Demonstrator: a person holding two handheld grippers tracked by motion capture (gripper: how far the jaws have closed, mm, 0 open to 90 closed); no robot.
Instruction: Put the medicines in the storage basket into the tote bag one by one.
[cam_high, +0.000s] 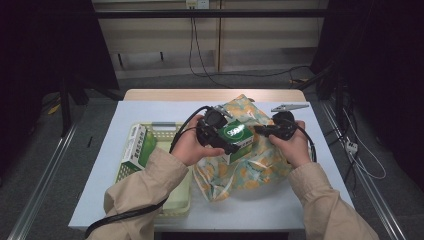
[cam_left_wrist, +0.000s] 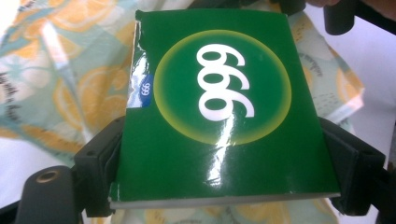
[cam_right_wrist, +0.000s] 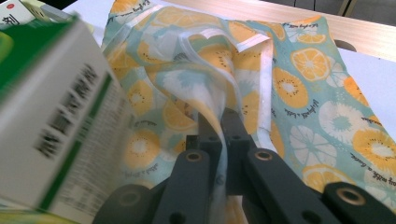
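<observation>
The left gripper (cam_high: 220, 134) is closed on a green box (cam_high: 234, 135). In the left gripper view the green box (cam_left_wrist: 219, 107) is squeezed between the two black jaws, one on each side, and white numbers in a yellow ring are seen on its shiny top. The box is held up just above the fruit bag (cam_high: 250, 160).

The right gripper (cam_high: 265, 131) is shut tight on the bag's edge. In the right gripper view a thin fold of the fruit bag (cam_right_wrist: 299, 79) is pinched between the closed jaws, and the mouth of the bag is lifted open there. The side of the box (cam_right_wrist: 60, 121) is seen blurred, close by.

The bag is laid on the white table (cam_high: 280, 205), with orange slices printed all over it. Beside it, a yellow basket (cam_high: 167, 137) is set on the table, and another green and white box (cam_high: 137, 147) is leaned inside it.
</observation>
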